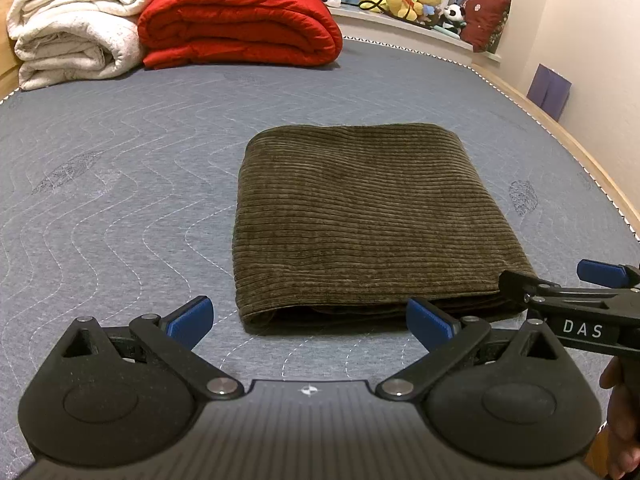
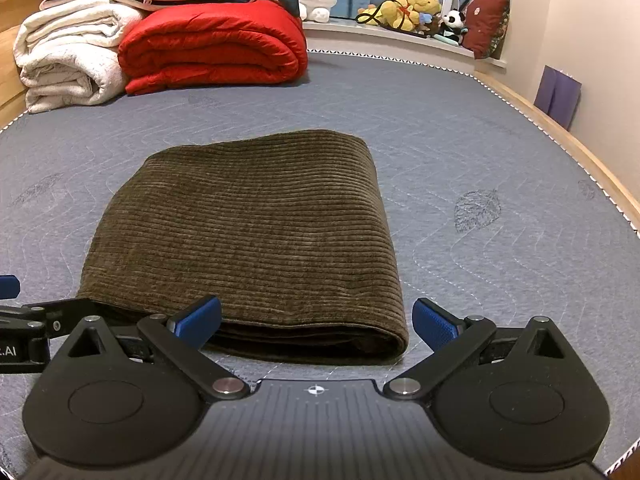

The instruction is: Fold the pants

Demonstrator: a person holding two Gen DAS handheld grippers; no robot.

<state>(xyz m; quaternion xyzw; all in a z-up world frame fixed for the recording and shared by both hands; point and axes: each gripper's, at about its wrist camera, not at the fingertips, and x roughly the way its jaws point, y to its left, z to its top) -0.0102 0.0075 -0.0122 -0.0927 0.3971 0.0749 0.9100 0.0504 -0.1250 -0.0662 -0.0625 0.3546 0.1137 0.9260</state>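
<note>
The pants (image 1: 360,216) are olive-brown corduroy, folded into a flat rectangular stack on the grey quilted mattress (image 1: 120,184). They also show in the right wrist view (image 2: 248,232). My left gripper (image 1: 310,322) is open and empty, just in front of the stack's near left corner. My right gripper (image 2: 316,322) is open and empty, just in front of the stack's near right corner. The right gripper also shows at the right edge of the left wrist view (image 1: 560,288), beside the stack's near right corner. Neither gripper holds the cloth.
A folded red duvet (image 1: 240,24) and a folded white blanket (image 1: 76,28) lie at the far end of the mattress. Stuffed toys (image 1: 416,0) and a dark red cushion (image 1: 486,18) sit on a ledge behind. The wooden bed frame (image 1: 580,152) and a wall run along the right.
</note>
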